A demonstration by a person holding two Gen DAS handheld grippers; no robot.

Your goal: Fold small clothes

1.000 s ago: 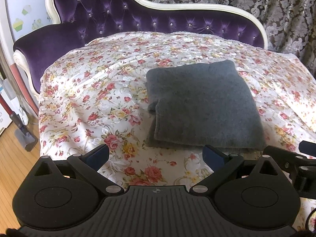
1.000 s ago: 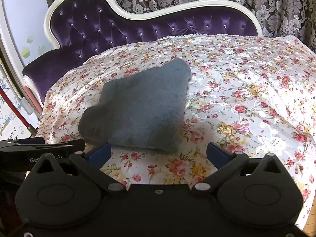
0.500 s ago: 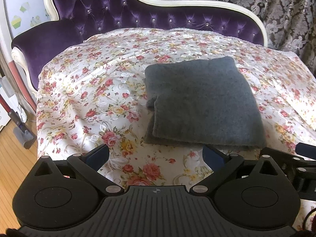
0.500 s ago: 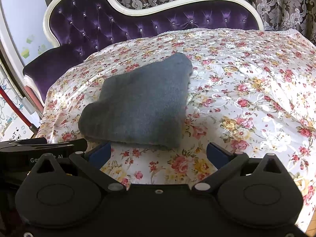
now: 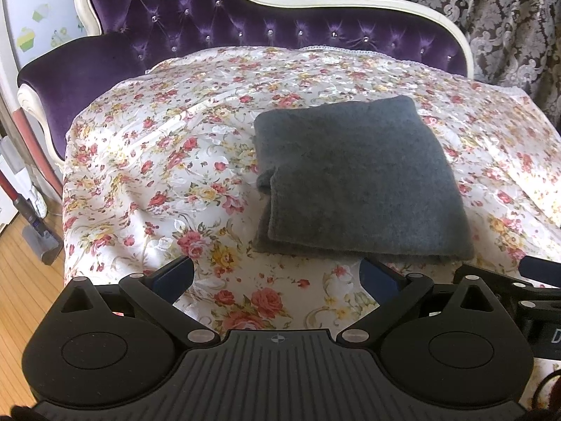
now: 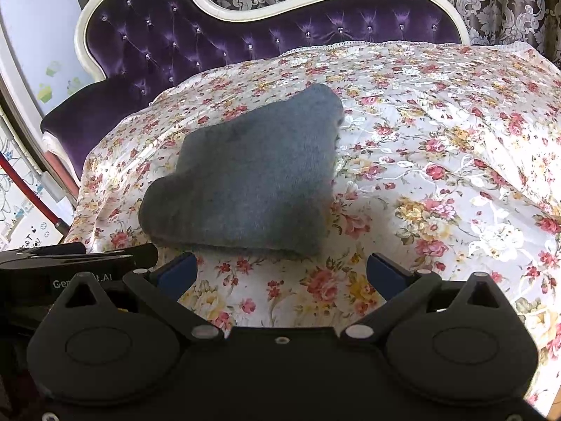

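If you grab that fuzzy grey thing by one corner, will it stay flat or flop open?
The grey folded garment would probably flop: it looks soft and fuzzy, and its edges sag onto the flowery cover. Stacked loose layers show at its left edge, so lifting one corner would likely let them fall open. It seems light, more likely to slide on that shiny cover than to roll.

A fuzzy, matt grey cloth (image 5: pixel 357 179) lies on a glossy satin floral cover (image 5: pixel 157 161), backed by tufted purple velvet upholstery (image 5: pixel 245 28), with wood flooring (image 5: pixel 21 280) at left.
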